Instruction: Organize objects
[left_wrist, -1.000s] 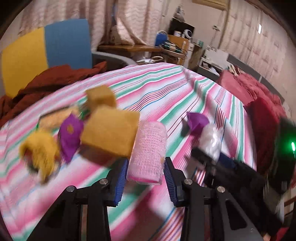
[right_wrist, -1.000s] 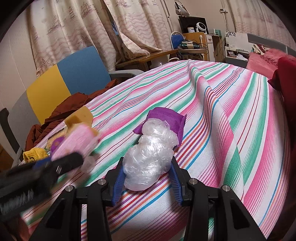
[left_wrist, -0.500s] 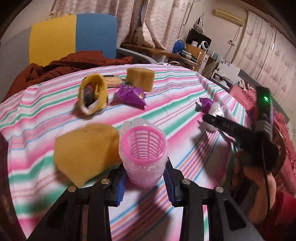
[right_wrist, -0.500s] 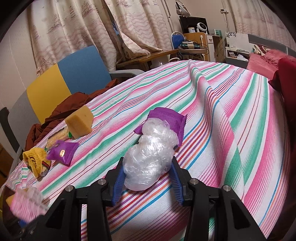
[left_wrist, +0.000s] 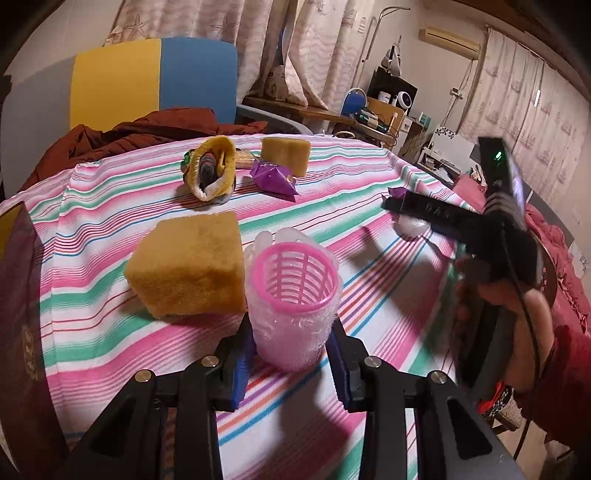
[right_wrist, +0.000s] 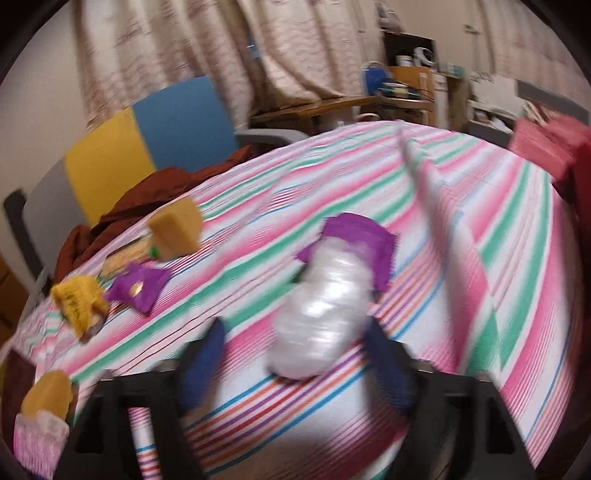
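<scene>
My left gripper (left_wrist: 291, 363) is shut on a pink hair roller (left_wrist: 293, 299) wrapped in clear plastic, held upright just over the striped cloth (left_wrist: 110, 206), right beside a yellow sponge (left_wrist: 188, 266). In the blurred right wrist view my right gripper (right_wrist: 299, 360) is opening; a crumpled clear plastic wad (right_wrist: 321, 314) lies between its spread blue pads (right_wrist: 201, 354), apart from them, resting against a purple pouch (right_wrist: 364, 236). The right gripper (left_wrist: 461, 221) also shows at the right of the left wrist view, held by a hand.
At the far side of the table lie a yellow sock roll (left_wrist: 212, 171), a purple packet (left_wrist: 275, 177) and a second sponge (left_wrist: 286, 153). A yellow and blue chair (left_wrist: 147, 81) with brown cloth (left_wrist: 147, 129) stands behind. A dark box (left_wrist: 22, 314) rises at the left edge.
My left gripper carried the roller leftward and lower, to the near sponge. The right gripper's jaws spread wide and let go of the plastic wad; its view is now blurred.
</scene>
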